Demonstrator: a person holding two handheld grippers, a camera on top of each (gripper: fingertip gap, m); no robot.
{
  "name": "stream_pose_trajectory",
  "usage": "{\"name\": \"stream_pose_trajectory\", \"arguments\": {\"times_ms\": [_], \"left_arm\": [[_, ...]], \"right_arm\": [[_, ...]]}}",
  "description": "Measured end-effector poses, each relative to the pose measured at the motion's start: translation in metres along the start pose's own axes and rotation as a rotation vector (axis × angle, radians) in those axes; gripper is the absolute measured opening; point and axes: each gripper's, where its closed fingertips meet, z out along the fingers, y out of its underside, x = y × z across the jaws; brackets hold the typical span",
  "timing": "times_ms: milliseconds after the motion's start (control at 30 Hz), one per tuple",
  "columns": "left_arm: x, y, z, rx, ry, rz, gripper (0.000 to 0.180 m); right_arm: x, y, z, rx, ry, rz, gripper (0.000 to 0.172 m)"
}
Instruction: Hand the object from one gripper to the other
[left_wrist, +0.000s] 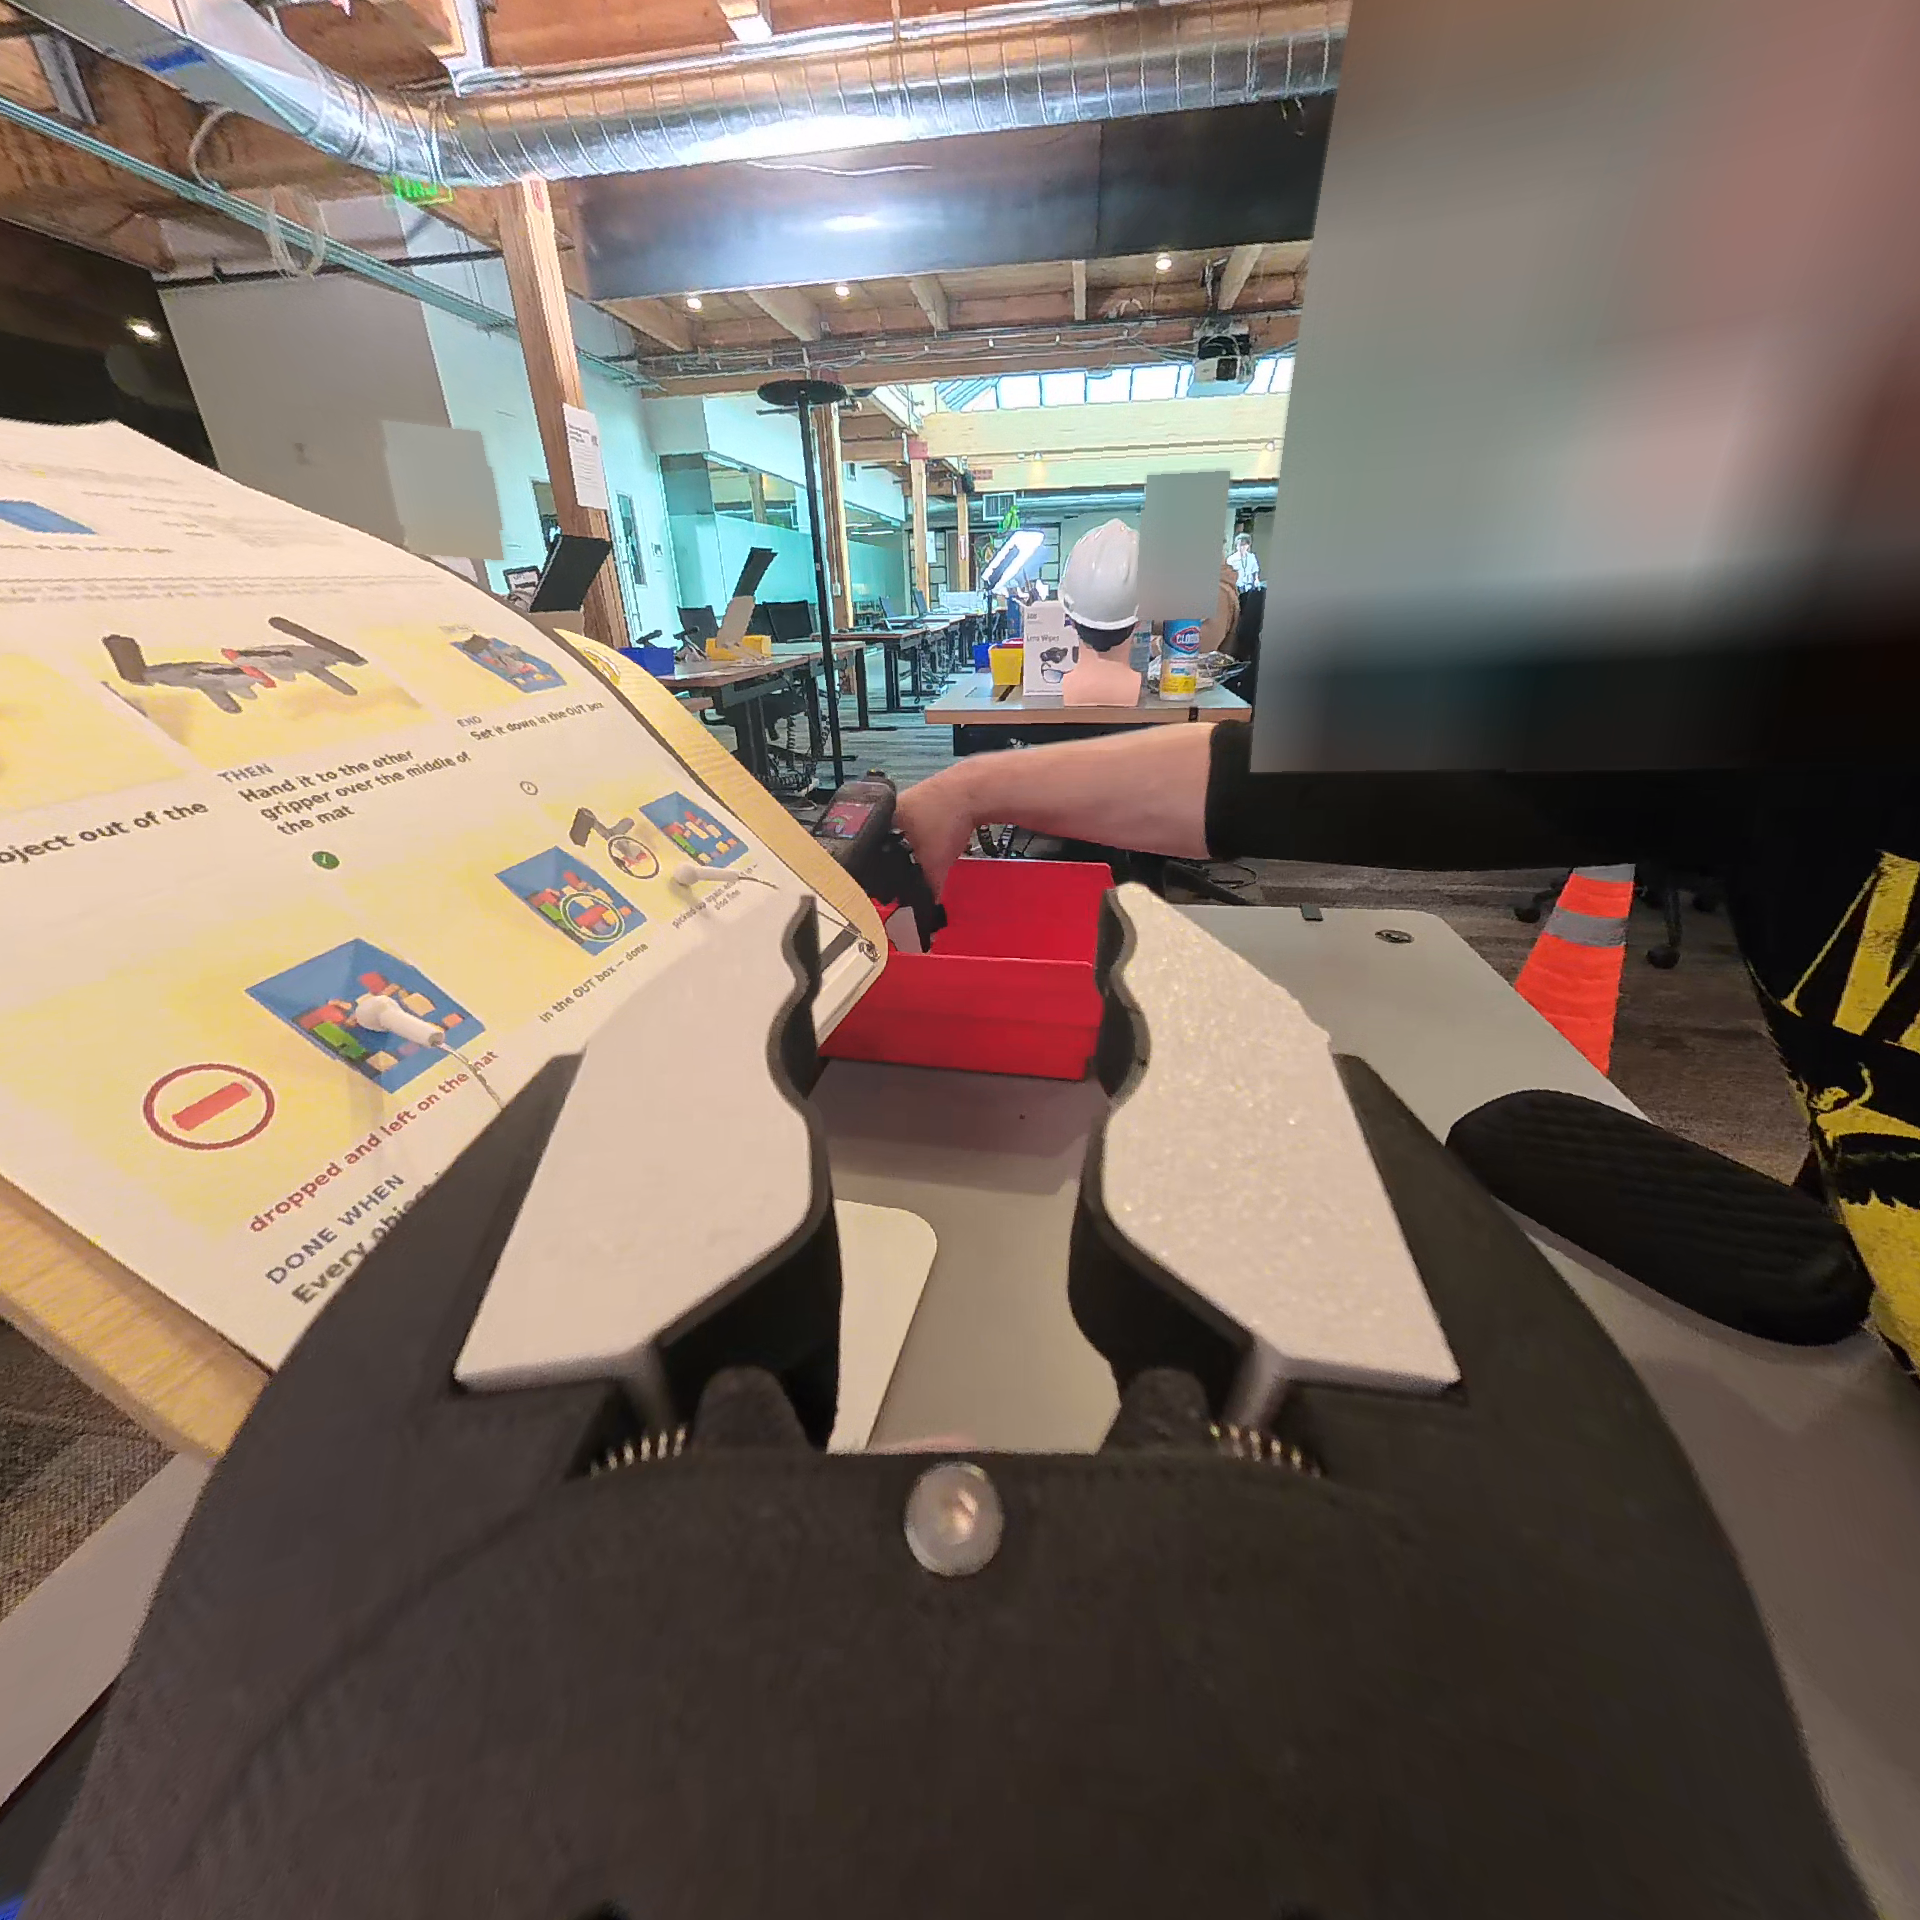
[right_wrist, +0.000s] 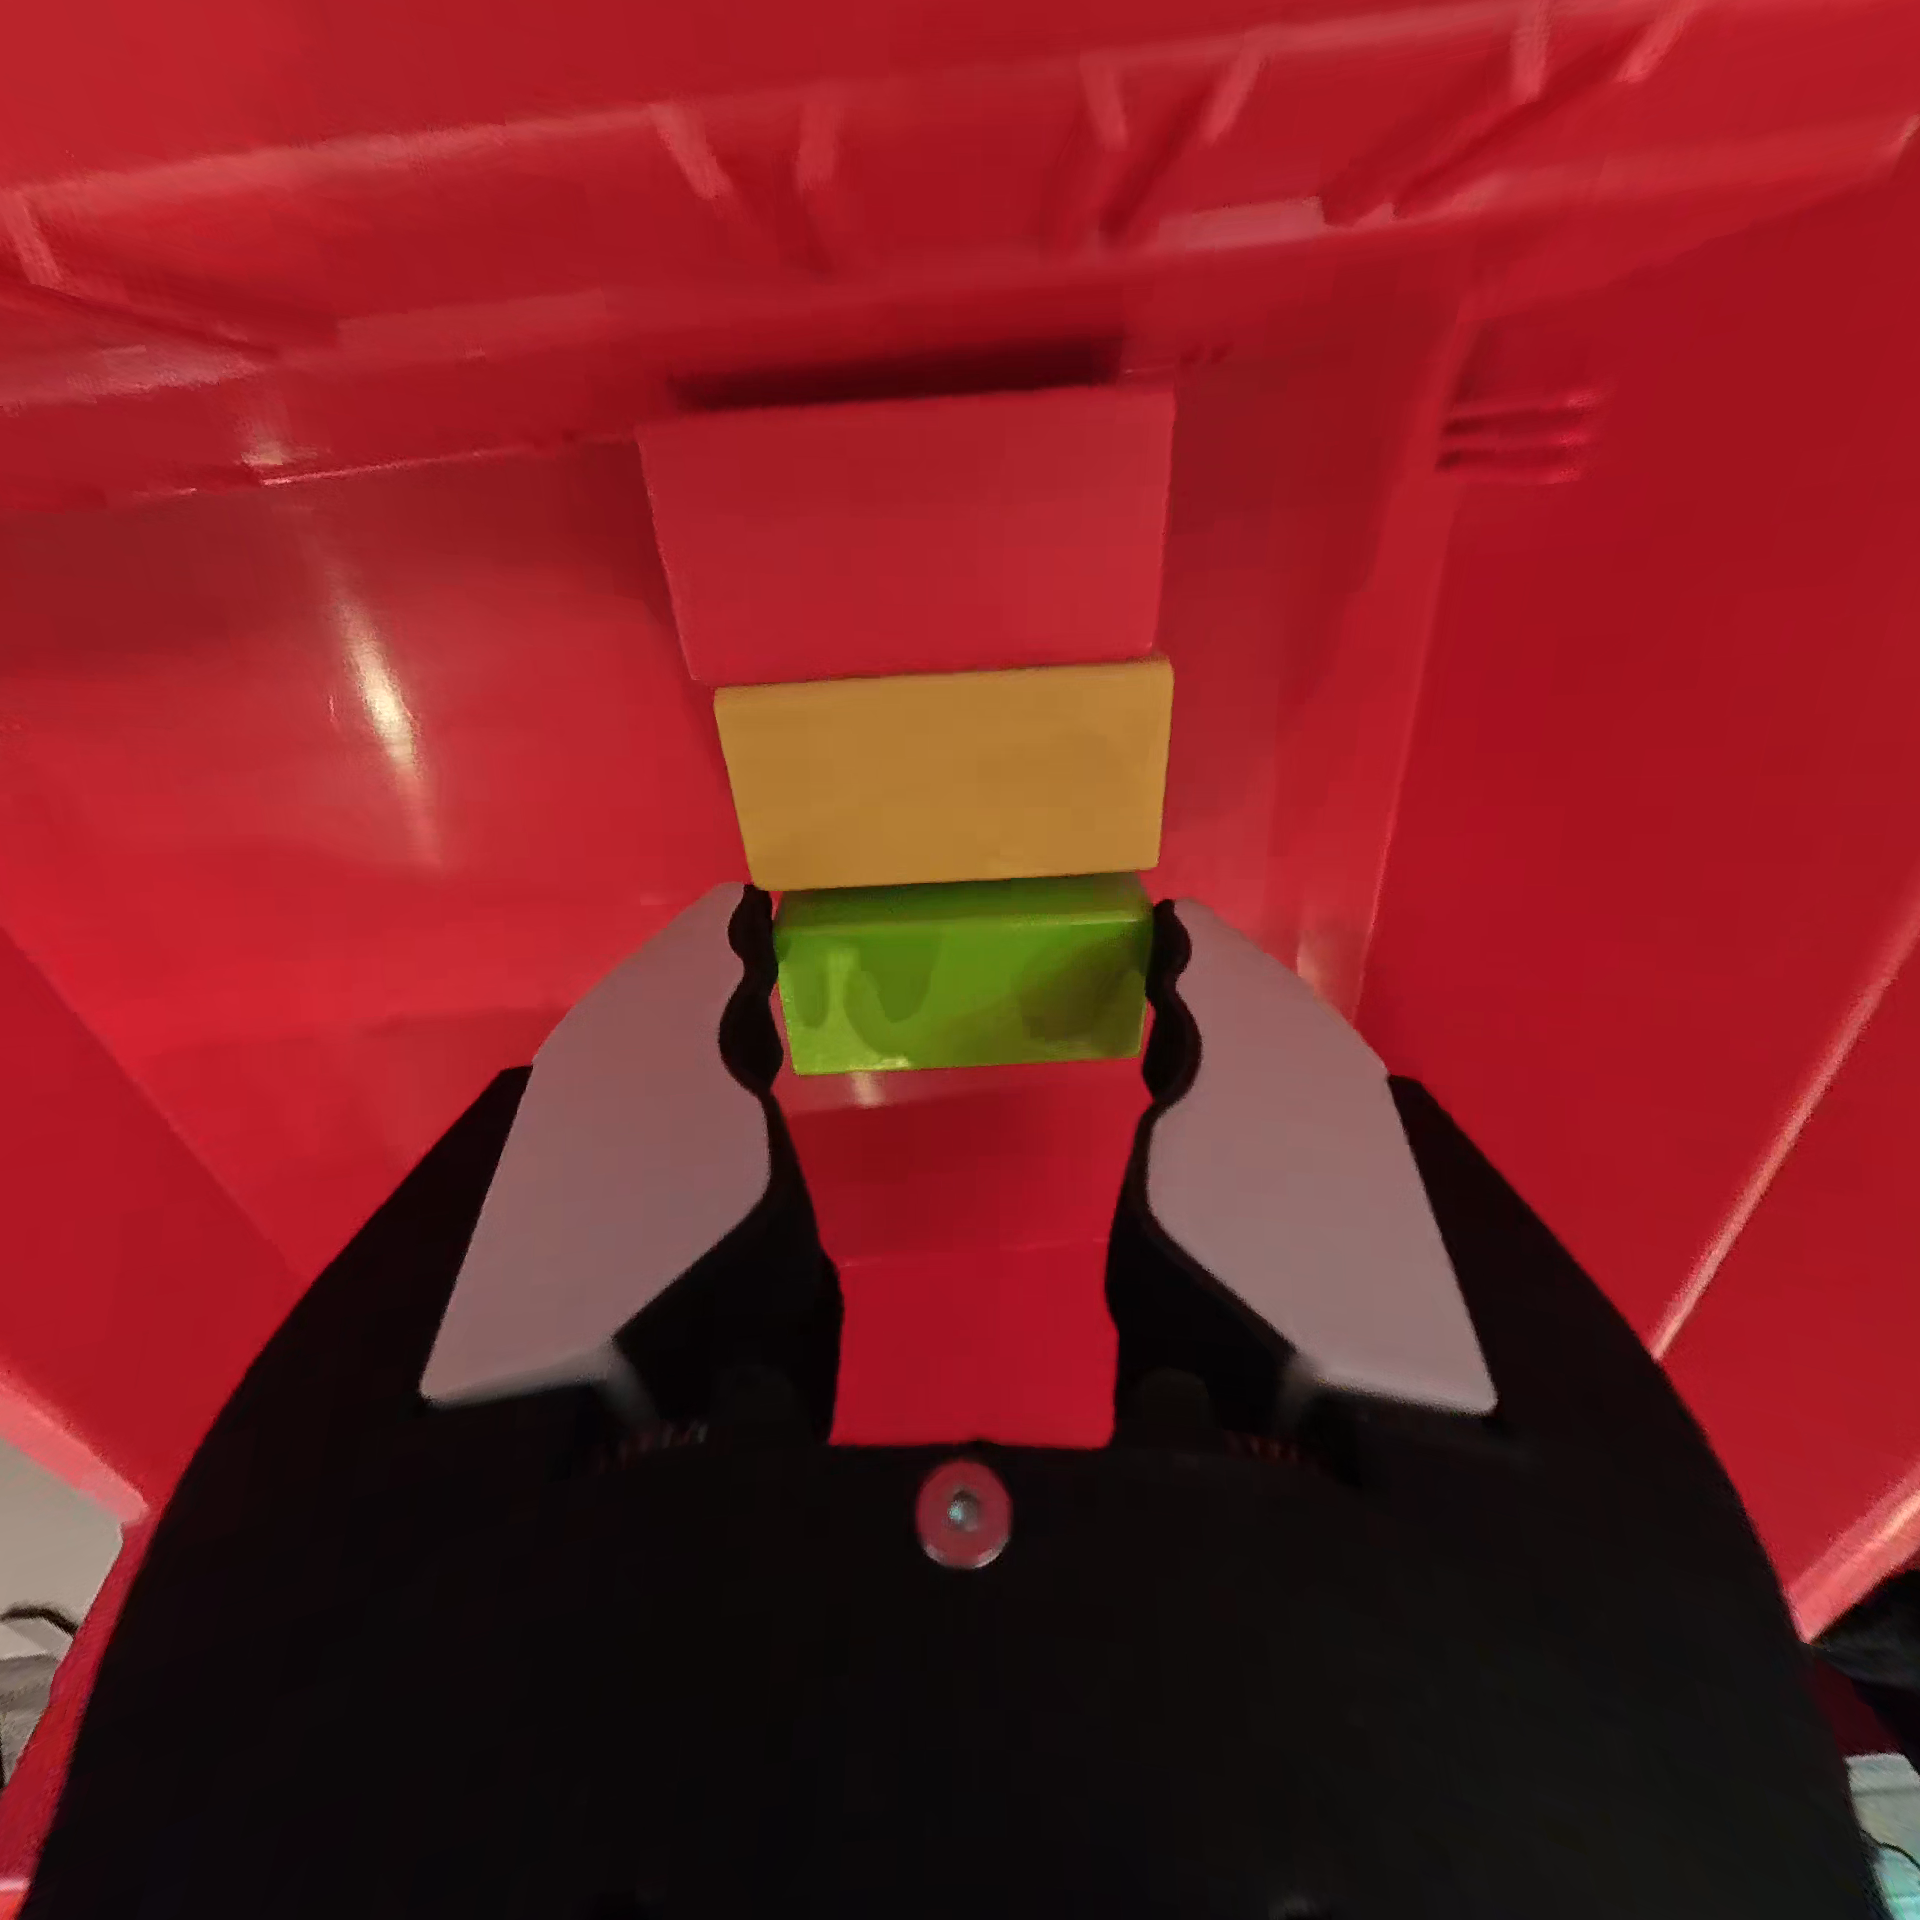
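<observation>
In the right wrist view my right gripper (right_wrist: 961, 977) is down inside the red bin (right_wrist: 312, 727). Its two pads press on the short ends of a green block (right_wrist: 961, 982). A yellow block (right_wrist: 945, 774) lies right behind the green one, and a red block (right_wrist: 904, 530) behind that. In the left wrist view my left gripper (left_wrist: 956, 977) is open and empty above the grey table (left_wrist: 1403, 987), pointing at the red bin (left_wrist: 977, 1013). The right gripper (left_wrist: 904, 883) shows there too, held by a hand and dipping into the bin.
A large instruction sheet on a board (left_wrist: 312, 883) leans at the left, close to my left finger. A white mat (left_wrist: 883, 1299) lies under my left gripper. A black padded rest (left_wrist: 1662, 1216) lies at the right, and an orange cone (left_wrist: 1579, 956) stands beyond the table. The grippers' ends are close to 55 cm from one another.
</observation>
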Motion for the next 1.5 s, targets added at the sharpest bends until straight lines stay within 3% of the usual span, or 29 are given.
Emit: {"name": "stream_pose_trajectory", "arguments": {"times_ms": [267,367,500,600,767,867,967,1100,1333,1500], "left_arm": [[-0.001,0.007,0.004,-0.021,0.004,-0.004,0.051],[0.0,0.007,0.004,-0.032,0.006,0.003,0.051],[-0.007,0.007,-0.003,-0.106,-0.053,0.051,0.055],[-0.028,0.003,-0.029,-0.23,-0.221,0.112,0.06],[-0.081,0.017,-0.102,-0.545,-0.601,0.183,0.062],[-0.111,0.04,-0.148,-0.682,-0.761,0.054,0.062],[-0.128,0.075,-0.176,-0.772,-0.809,-0.105,0.064],[-0.136,0.115,-0.201,-0.891,-0.829,-0.224,0.065],[-0.098,0.143,-0.207,-1.011,-0.652,-0.314,0.061],[-0.089,0.17,-0.213,-1.123,-0.629,-0.267,0.056]], "right_arm": [[0.0,-0.006,-0.001,-0.02,-0.031,-0.017,0.068],[-0.002,-0.005,-0.004,-0.043,-0.035,0.012,0.085],[-0.004,-0.01,-0.027,0.002,0.032,0.043,0.091],[-0.012,-0.021,-0.06,0.065,0.142,0.048,0.09],[-0.048,-0.051,-0.122,0.149,0.333,0.032,0.084],[-0.08,-0.076,-0.152,0.209,0.416,0.012,0.078],[-0.113,-0.097,-0.166,0.233,0.462,-0.008,0.073],[-0.162,-0.121,-0.166,0.259,0.454,-0.065,0.073],[-0.219,-0.147,-0.157,0.275,0.419,-0.088,0.072],[-0.244,-0.169,-0.155,0.316,0.39,-0.091,0.071]]}}
